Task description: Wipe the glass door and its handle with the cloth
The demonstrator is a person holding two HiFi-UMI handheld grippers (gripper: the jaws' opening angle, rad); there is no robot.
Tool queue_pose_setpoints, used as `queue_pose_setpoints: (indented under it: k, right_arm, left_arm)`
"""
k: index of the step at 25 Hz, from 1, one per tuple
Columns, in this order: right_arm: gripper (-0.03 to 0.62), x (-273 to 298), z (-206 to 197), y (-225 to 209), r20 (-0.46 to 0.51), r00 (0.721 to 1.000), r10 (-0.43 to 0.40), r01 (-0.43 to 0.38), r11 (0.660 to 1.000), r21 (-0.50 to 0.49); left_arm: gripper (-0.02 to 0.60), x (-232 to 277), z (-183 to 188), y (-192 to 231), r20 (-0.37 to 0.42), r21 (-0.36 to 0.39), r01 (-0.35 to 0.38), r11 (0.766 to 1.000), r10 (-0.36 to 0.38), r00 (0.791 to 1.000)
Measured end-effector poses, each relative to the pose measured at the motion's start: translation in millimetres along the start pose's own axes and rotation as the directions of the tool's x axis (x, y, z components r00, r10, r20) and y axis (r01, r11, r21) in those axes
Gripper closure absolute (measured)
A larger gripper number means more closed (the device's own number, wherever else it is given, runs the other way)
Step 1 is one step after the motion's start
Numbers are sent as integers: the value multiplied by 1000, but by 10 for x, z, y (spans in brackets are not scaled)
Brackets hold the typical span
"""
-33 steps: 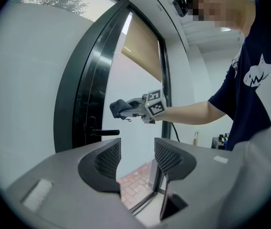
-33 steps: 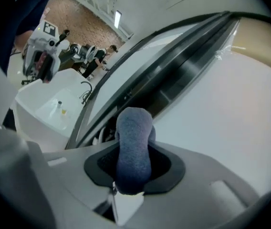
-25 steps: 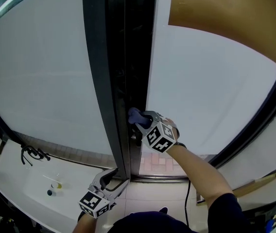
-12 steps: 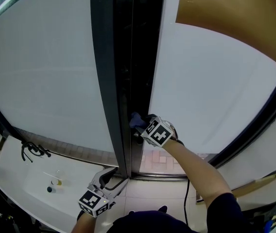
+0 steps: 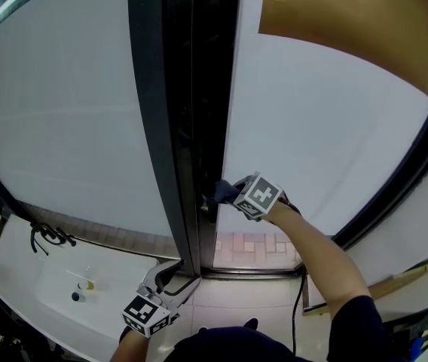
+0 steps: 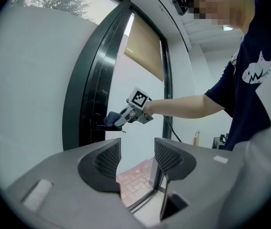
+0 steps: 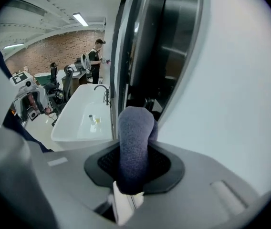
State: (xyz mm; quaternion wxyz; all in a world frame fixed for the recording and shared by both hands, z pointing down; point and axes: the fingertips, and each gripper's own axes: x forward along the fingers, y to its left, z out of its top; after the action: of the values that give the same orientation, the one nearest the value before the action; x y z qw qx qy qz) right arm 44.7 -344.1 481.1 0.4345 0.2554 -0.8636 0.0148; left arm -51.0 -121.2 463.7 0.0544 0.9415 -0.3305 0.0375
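Observation:
The glass door [image 5: 312, 127] is a pale frosted pane set beside a dark frame [image 5: 170, 127]. Its dark handle [image 5: 207, 203] juts from the door's edge at mid height. My right gripper [image 5: 233, 192] is shut on a blue-grey cloth [image 5: 223, 191] and presses it against the handle. In the right gripper view the cloth [image 7: 134, 142] fills the jaws, with the handle [image 7: 150, 104] just behind it. My left gripper [image 5: 175, 276] hangs low near the door's foot, open and holding nothing. From the left gripper view, the cloth [image 6: 111, 119] rests on the handle [image 6: 99, 126].
A white sink counter [image 5: 33, 285] with a dark tap [image 5: 48, 238] stands at the lower left. Brick paving [image 5: 252, 247] shows through the gap at the threshold. A wooden stick [image 5: 395, 281] leans at the lower right. A person [image 7: 96, 56] stands far back in the room.
My right gripper has slid the cloth a little to the right along the handle, and its wrist has turned. The left gripper has stayed where it was.

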Motion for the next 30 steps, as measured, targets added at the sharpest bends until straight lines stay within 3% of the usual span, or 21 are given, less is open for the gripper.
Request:
queue_pose_setpoints:
  k: [7, 11, 14, 22, 30]
  right_arm:
    - [494, -161, -310, -149, -16, 1000, -1, 2, 997, 73]
    - [494, -285, -96, -116, 130, 991, 11, -27, 992, 120]
    - [494, -252, 221, 15, 196, 980, 41, -58, 995, 85]
    - [493, 273, 582, 265, 133, 990, 41, -36, 999, -40]
    - [493, 232, 364, 197, 89, 993, 79, -83, 996, 37]
  left_arm:
    - [367, 34, 21, -60, -4, 8, 6, 1000, -6, 1000]
    - [367, -9, 9, -44, -5, 10, -3, 1000, 3, 1000]
    - [367, -37, 5, -22, -3, 7, -12, 1000, 12, 1000]
    - [367, -126, -21, 3, 4, -6, -37, 999, 37, 999]
    - [367, -114, -81, 43, 4, -24, -38, 999, 38, 999]
